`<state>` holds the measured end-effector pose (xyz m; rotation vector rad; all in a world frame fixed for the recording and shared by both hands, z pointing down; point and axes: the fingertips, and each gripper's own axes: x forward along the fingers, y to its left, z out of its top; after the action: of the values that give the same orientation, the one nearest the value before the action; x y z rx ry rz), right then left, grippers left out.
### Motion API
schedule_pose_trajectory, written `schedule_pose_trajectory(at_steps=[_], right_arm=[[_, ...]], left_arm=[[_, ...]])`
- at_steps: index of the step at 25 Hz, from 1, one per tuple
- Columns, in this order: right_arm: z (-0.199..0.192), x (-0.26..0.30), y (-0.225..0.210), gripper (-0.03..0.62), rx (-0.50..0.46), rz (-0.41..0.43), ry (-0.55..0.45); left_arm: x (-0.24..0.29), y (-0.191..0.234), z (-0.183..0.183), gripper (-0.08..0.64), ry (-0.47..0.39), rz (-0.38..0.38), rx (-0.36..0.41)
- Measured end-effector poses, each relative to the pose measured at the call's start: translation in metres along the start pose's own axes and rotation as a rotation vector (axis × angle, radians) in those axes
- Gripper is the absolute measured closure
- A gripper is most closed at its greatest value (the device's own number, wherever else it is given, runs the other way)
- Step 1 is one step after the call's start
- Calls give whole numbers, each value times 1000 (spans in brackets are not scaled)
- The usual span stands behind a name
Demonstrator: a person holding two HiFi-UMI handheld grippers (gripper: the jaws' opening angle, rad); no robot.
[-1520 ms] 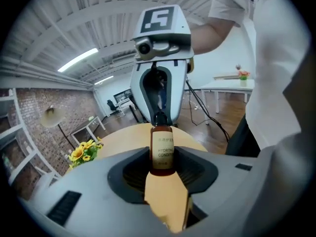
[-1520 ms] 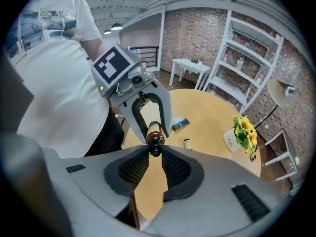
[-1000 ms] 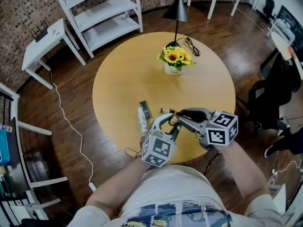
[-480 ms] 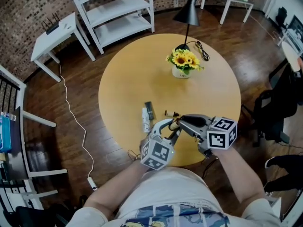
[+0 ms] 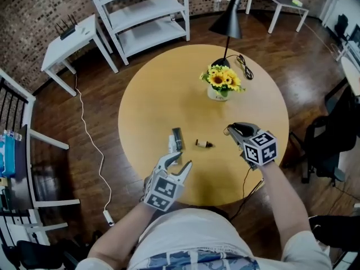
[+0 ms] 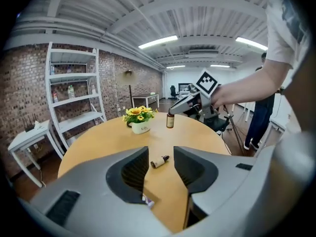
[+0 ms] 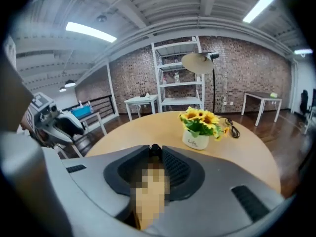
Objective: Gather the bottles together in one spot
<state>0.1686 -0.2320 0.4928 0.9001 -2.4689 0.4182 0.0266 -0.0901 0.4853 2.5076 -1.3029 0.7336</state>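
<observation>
My right gripper point(image 7: 155, 151) has just been closing and now pinches an amber bottle point(image 6: 170, 120) between its jaws, upright, with the black cap showing just past the tips. From the left gripper view I cannot tell whether its base rests on the table point(image 5: 163, 94) or hangs just above it. My left gripper point(image 6: 161, 152) stands narrowly open with nothing in it, aimed at a small bottle point(image 5: 203, 144) lying on its side ahead. A white bottle point(image 5: 171, 145) lies just beside a dark item point(image 5: 178, 137), a little apart from the small one.

The grip looks slim, so I judge a quick swing could let the amber bottle twist or slip out. If I set it down tilted, it may topple and roll. The small bottle will likely roll away if one jaw nudges it first. The flowers point(image 5: 220, 82) stand near my right side, and a careless sweep could knock them.
</observation>
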Motion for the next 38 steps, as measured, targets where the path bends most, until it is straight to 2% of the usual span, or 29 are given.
schedule_pose_trajectory(at_steps=[7,11,15,26,31,35,38], right_arm=[[-12,67,-95,499,-67,-127,47],[-20,106,-133,500,-50,-162,71],[-29,135,-159,499,-17,-189,72],[-40,153,-173,496,23,-210,71],[-40,152,-174,481,20,-221,57],[-35,146,-171,388,20,-213,25],[-29,133,-168,379,-3,-230,-5]], left_arm=[[-30,21,-30,400,100,58,-143],[-40,18,-43,400,152,88,-153],[-41,15,-52,401,175,98,-200],[-17,29,-55,400,156,74,-363],[-11,29,-52,401,155,62,-363],[-10,29,-54,401,158,58,-363],[-12,30,-54,402,155,57,-364]])
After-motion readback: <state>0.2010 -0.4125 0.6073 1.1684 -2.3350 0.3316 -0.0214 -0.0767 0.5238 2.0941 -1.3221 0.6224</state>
